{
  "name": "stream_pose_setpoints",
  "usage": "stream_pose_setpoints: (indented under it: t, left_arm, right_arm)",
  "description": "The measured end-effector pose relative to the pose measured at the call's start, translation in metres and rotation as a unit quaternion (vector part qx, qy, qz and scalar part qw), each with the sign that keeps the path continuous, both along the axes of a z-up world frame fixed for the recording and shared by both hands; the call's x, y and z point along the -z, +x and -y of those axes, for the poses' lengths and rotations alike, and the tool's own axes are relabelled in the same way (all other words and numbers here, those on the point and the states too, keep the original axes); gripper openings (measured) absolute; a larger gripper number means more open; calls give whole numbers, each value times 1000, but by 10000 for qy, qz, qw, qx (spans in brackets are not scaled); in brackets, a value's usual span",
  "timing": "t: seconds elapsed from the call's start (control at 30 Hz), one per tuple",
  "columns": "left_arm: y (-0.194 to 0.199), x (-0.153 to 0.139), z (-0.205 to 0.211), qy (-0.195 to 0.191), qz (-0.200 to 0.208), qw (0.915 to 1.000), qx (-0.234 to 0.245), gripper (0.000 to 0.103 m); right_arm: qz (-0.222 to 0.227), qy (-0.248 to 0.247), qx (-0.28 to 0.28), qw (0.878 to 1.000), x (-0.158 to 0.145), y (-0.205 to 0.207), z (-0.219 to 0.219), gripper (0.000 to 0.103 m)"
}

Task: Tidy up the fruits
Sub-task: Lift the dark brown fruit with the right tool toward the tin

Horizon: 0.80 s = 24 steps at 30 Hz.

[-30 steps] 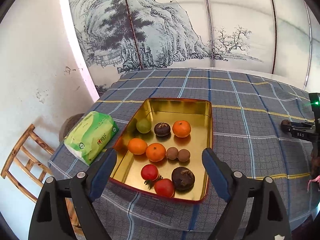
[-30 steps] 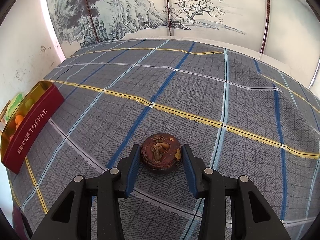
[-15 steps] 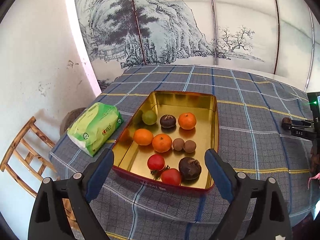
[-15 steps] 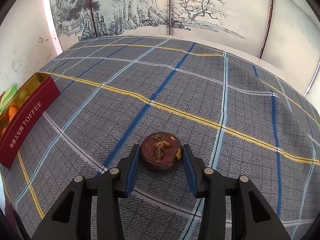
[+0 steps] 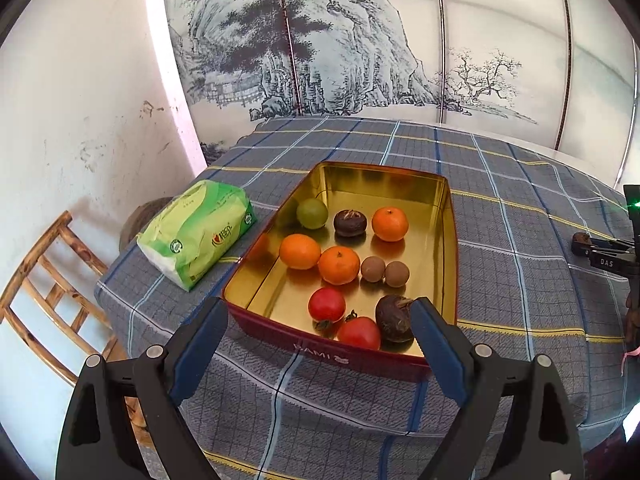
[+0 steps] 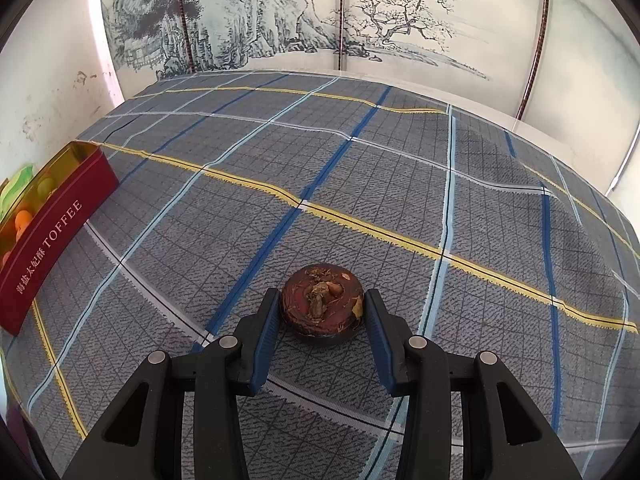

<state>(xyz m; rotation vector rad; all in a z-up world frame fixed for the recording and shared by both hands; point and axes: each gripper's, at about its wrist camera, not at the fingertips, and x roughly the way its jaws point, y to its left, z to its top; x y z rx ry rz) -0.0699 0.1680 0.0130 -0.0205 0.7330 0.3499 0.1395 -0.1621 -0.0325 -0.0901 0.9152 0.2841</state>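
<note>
We see the left gripper [image 5: 318, 318], jaws open, farther back from the gold-lined red tin [image 5: 450, 240]; right gripper [image 6: 322, 314] jaws still grip the dark-brown flattened round fruit [image 6: 322, 304].

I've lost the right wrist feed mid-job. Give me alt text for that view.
The right tool sits low over a plaid tablecloth, its blue pads on either side of a dark brown water chestnut resting on the cloth. At the left edge is a red tin marked TOFFEE holding fruit; a painted landscape screen stands behind the table.
</note>
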Motion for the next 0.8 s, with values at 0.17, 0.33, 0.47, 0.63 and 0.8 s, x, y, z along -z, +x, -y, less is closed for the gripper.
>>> stream_pose_setpoints:
  t: [0.17,0.33,0.47,0.63,0.8]
  left_arm:
    - [-2,8,-4,-55,-29,10000,-51,90]
    - [-4,15,-11,-137,-35,9999,-96,90]
    - [-7,19,-14,-165,7,9998,-110,90]
    - [-10,28,-16,-220,83,9997,-85,90]
    - [-18,36,-16,-169,387,9991,-23,90]
  right_arm:
    - [11,-47,-3,10000,0,-1,-1,44]
    - [11,-69,3,10000,0,-2,-2,43]
    - [-44,-41,17,10000,-1,-5,-4,43]
    - [-134,-43,-157,9998,-3,-23,-16,43]
    - [-242,192,-395,9987,-8,-43,-35,43]
